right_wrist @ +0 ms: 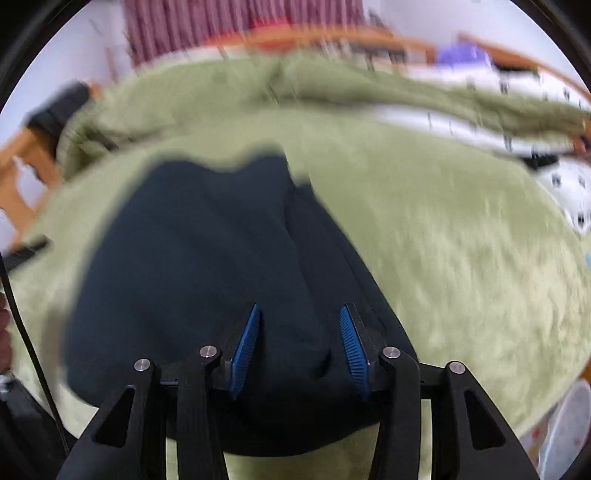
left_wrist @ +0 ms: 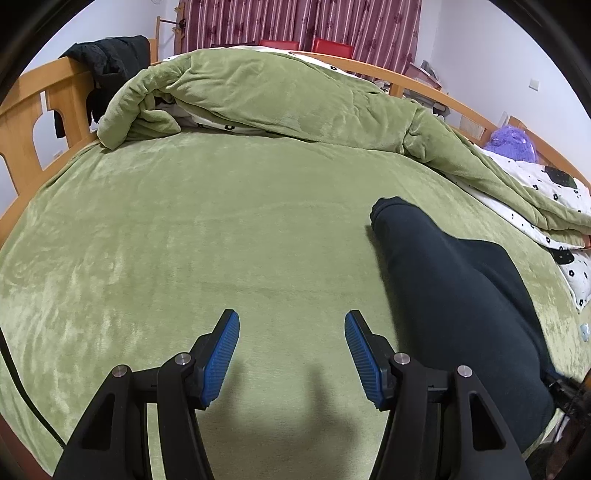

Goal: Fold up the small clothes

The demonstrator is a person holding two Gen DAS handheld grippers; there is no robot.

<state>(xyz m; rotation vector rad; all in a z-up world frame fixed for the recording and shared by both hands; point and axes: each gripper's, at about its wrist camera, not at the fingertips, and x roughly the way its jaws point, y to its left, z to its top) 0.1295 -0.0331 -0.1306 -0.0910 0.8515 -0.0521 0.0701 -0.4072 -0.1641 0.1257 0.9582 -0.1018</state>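
Item one — your left gripper (left_wrist: pixel 291 354): nearest the lens, fingers standing wide with nothing between them, hanging over bare green bedspread (left_wrist: pixel 184 240) just left of the dark garment (left_wrist: pixel 454 295). It reads as parked clear of the cloth so that it has room to come in on an edge.

Item two — your right gripper (right_wrist: pixel 299 347): directly over the near end of the dark garment (right_wrist: pixel 221 258), fingers narrowly parted with cloth lying between them. The view is smeared by motion, and the pads do not appear to press on the fabric; whether any fold is pinched you cannot tell for sure.

Item three, the dark garment: it lies on the bedspread, bunched and thick, its long narrow part reaching away from your right gripper toward the quilt. No neat fold shows, so the folding looks barely begun.

Item four, beyond the dark garment: a heaped green quilt (left_wrist: pixel 277 92), pushed back, probably to leave working space.

Item five, farthest from the dark garment: wooden bed frame (left_wrist: pixel 33 110) and striped curtain (left_wrist: pixel 303 22).
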